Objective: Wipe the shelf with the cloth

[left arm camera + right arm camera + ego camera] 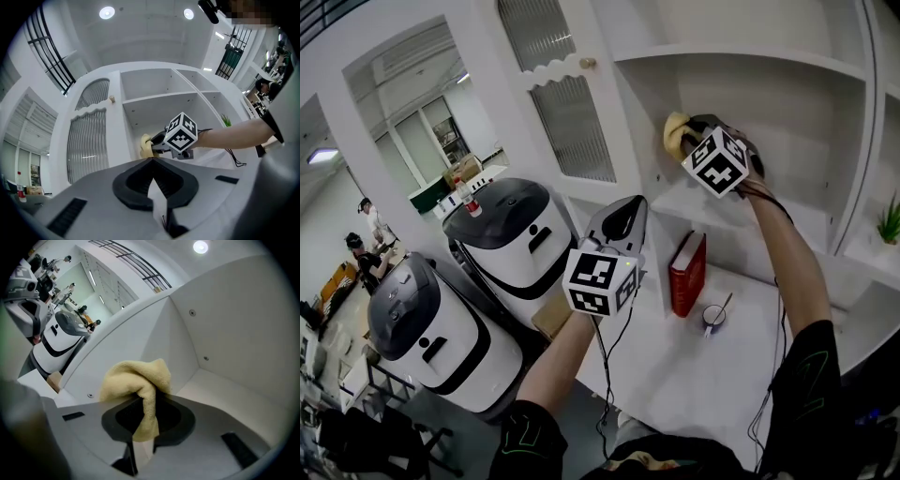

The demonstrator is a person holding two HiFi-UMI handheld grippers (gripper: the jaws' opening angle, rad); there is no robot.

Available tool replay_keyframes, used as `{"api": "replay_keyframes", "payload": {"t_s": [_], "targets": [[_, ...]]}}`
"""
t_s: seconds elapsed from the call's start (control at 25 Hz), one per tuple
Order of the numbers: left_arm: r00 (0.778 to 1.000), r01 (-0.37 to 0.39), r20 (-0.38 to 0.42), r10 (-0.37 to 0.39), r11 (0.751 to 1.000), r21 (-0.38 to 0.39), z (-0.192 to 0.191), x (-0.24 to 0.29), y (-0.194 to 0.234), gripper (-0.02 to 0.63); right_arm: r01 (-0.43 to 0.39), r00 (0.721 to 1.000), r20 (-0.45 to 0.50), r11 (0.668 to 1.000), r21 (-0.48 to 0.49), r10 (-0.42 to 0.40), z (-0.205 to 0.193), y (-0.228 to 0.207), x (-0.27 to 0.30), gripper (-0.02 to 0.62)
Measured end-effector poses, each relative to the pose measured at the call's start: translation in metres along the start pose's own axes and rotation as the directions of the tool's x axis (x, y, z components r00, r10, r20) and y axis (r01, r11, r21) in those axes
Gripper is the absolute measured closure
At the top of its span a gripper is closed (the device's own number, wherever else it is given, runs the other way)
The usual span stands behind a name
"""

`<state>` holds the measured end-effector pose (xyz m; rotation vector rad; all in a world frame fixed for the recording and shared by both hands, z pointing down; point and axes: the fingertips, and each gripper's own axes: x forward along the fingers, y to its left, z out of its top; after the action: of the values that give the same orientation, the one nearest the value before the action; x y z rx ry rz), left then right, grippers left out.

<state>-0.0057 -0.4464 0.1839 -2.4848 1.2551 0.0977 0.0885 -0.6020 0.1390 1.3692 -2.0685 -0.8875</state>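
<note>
A yellow cloth [676,133] is bunched in my right gripper [694,133], which is shut on it inside the white shelf unit, at the left rear corner just above the middle shelf board [698,202]. In the right gripper view the cloth [136,380] hangs over the shut jaws beside the side wall, with the shelf board [234,394] below and to the right. My left gripper [630,211] is held lower, outside the shelf, shut and holding nothing. It points up at the cloth [146,146] and the right gripper's marker cube [182,133].
A red book [687,275] leans on the lower surface beside a cup [713,317] with a spoon in it. The cabinet door [572,112] stands open at the left. Two white and grey machines [511,234] stand on the floor. A small plant [889,223] is at the right.
</note>
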Motion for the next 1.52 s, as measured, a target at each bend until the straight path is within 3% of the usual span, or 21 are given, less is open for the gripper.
{"api": "replay_keyframes", "payload": {"t_s": [0.16, 0.24, 0.56, 1.04, 1.52], "targets": [[1.0, -0.008, -0.011, 0.009, 0.995, 0.104, -0.01, 0.002, 0.001, 0.607, -0.018, 0.999, -0.045, 0.998, -0.064, 0.015, -0.009, 0.006, 0.019, 0.552], [1.0, 0.003, -0.008, -0.002, 0.993, 0.121, -0.011, 0.005, -0.001, 0.607, -0.032, 0.997, -0.068, 0.993, -0.11, 0.025, -0.013, 0.012, 0.029, 0.552], [1.0, 0.007, -0.015, -0.006, 0.997, 0.078, -0.026, 0.001, 0.009, 0.607, -0.081, 0.989, -0.138, 0.972, -0.222, 0.051, -0.028, 0.042, 0.049, 0.552], [0.999, 0.017, -0.036, -0.015, 0.998, 0.058, -0.037, -0.013, -0.005, 0.607, -0.237, 0.964, -0.178, 0.945, -0.227, 0.199, -0.018, 0.083, 0.025, 0.551], [0.998, -0.014, -0.054, 0.016, 0.999, 0.049, -0.038, -0.042, -0.008, 0.607, -0.303, 0.948, -0.198, 0.893, -0.333, 0.248, 0.0, 0.123, -0.003, 0.544]]}}
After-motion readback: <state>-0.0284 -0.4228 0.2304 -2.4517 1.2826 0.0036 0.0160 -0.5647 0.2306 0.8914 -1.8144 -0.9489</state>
